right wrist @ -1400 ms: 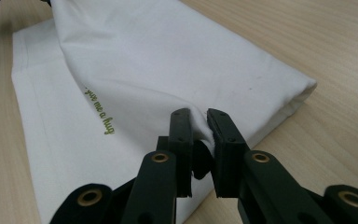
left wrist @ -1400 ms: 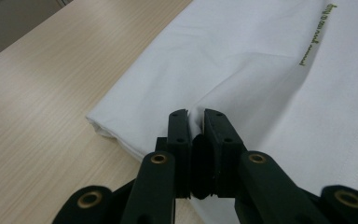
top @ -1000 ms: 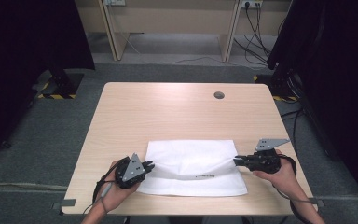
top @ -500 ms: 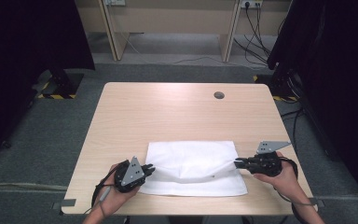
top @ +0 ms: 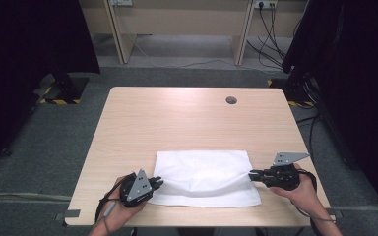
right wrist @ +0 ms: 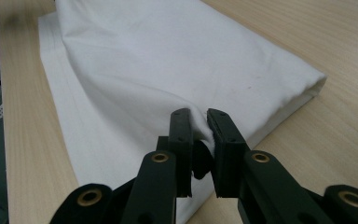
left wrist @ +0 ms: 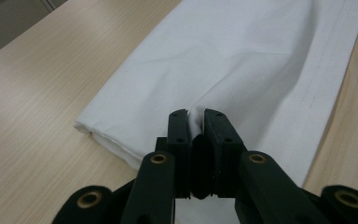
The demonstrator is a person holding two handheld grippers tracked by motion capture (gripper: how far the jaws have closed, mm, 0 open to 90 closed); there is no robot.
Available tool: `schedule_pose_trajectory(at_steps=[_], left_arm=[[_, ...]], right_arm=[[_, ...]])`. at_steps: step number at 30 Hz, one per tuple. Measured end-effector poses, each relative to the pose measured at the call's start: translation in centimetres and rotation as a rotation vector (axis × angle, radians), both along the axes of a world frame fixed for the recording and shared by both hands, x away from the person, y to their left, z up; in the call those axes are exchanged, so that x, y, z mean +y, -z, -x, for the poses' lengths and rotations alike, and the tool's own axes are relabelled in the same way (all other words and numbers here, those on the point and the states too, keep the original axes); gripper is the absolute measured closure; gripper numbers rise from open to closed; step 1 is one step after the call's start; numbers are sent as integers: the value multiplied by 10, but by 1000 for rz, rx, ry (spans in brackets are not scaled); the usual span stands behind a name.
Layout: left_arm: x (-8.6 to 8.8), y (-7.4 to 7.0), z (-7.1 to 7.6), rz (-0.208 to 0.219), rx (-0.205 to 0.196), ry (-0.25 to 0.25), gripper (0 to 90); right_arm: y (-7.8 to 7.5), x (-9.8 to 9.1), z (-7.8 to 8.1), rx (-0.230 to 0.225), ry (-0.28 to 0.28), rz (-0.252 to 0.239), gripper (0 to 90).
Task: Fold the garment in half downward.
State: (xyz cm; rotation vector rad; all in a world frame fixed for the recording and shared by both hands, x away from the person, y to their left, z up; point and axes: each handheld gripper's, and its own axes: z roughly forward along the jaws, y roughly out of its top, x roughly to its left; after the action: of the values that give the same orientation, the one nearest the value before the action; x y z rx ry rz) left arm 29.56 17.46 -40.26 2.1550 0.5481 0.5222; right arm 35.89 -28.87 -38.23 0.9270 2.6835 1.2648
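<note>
White folded cloth [top: 204, 177] lies at the near edge of the pale wooden counter [top: 177, 118], barely shifted from a second ago, so the fold is not yet carried over. Left tongs [top: 156, 183] and right tongs [top: 254, 175] each pinch a side edge, raising soft creases.

High view: fixed above, facing 12 o'clock down on tabletop [top: 187, 123]. Both tool views sit low and close, probably facing each other; all share the white cloth [top: 204, 177].

One white cloth [top: 204, 177], one table [top: 177, 123].
</note>
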Motion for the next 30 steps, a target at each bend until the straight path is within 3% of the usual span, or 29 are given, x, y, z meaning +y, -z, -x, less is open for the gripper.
schedule_pose_trajectory(at_steps=[30], left_arm=[[0,1,19,-23,-5,27,800]], right_arm=[[1,0,22,-5,-42,10,807]])
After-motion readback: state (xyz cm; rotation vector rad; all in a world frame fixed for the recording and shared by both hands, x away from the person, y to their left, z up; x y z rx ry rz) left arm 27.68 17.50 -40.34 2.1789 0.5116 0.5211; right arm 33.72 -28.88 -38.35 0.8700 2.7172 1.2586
